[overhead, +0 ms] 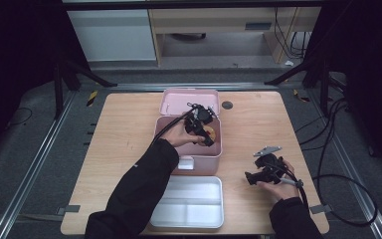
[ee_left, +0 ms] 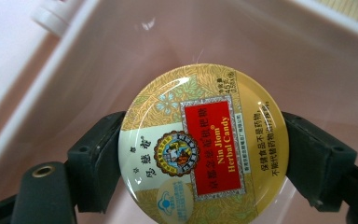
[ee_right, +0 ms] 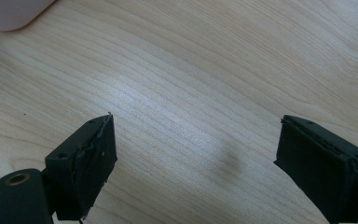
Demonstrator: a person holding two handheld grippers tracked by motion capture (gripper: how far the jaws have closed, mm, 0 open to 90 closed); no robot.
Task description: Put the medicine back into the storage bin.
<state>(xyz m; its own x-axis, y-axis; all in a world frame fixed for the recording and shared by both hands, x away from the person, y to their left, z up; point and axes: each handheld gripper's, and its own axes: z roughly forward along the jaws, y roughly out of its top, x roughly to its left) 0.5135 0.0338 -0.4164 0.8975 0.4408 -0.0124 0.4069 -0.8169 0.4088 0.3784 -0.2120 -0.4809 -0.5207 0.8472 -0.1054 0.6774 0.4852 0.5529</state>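
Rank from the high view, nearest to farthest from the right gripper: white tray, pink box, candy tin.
1. white tray, to the left of the right gripper, at the near edge.
2. pink box, farther back and left.
3. candy tin, inside that box, in the left gripper.

round tin (ee_left: 203,144) | red label | reads "Nin Jiom Herbal Candy"

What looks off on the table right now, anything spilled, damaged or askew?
Nothing spilled or askew. One small flaw: the pad on one jaw of the right gripper looks frayed and chipped at its edge. The left gripper grips the candy tin squarely over the pink box; the white tray lies flat.
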